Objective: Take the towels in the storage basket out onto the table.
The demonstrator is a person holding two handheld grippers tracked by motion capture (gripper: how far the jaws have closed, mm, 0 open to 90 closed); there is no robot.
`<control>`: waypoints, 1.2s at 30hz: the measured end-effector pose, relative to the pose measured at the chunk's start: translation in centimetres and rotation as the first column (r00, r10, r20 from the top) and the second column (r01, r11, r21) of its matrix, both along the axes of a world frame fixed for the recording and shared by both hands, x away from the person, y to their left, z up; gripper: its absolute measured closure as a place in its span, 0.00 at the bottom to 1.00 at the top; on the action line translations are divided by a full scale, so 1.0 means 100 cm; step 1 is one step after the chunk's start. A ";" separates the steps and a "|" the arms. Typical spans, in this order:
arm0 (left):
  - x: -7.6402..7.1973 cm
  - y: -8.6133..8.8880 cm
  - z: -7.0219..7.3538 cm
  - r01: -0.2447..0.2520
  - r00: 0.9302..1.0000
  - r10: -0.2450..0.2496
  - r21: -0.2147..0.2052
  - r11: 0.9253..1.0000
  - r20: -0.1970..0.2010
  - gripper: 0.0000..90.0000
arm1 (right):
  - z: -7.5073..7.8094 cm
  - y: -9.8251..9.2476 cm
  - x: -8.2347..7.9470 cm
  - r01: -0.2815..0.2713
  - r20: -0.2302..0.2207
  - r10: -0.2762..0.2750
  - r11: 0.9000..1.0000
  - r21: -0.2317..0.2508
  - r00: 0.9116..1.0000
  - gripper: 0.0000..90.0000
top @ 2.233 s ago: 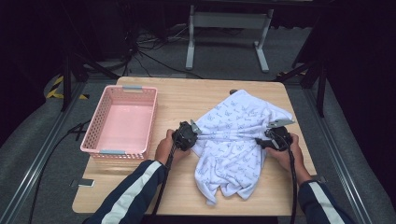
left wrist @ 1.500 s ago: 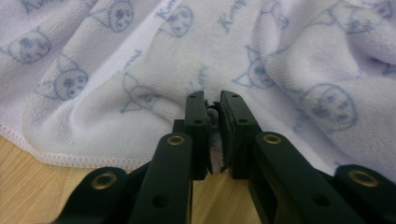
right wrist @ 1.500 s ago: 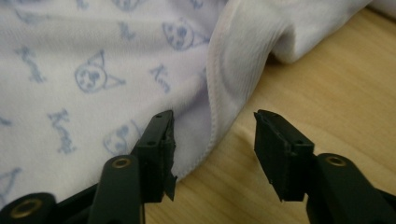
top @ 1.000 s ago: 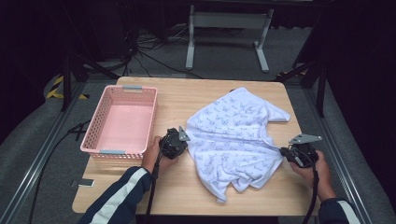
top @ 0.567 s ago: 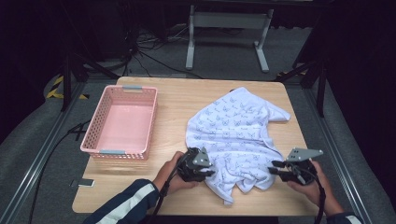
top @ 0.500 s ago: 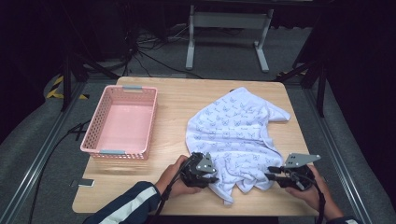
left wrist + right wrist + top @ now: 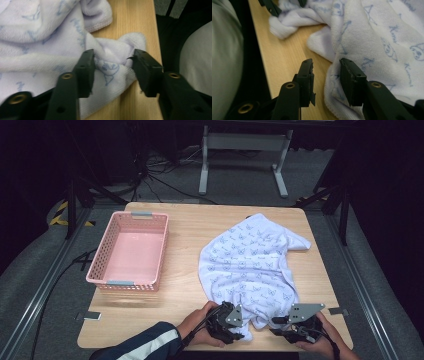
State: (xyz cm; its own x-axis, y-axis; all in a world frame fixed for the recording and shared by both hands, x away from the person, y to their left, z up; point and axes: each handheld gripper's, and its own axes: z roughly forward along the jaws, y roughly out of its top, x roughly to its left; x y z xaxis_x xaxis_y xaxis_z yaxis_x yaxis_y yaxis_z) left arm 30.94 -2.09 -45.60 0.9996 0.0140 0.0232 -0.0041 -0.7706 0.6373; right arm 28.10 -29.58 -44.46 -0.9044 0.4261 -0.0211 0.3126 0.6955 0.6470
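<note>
cloth: white printed towel (image 7: 252, 265) spread on right half of wooden surface (image 7: 185, 235), near edge bunched at the front rim
left claw (image 7: 113, 71): jaws just been opening, a fold sits between them, pads look slack
right claw (image 7: 325, 80): also just opening, towel hem in the gap, not pinched
basket: pink (image 7: 129, 252), left, apart from the towel
</note>
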 end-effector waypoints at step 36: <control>0.050 0.099 0.056 -0.388 0.915 0.402 -0.191 0.902 0.041 0.53 | 0.034 -0.036 0.048 0.282 0.114 -0.287 0.958 0.060 0.951 0.62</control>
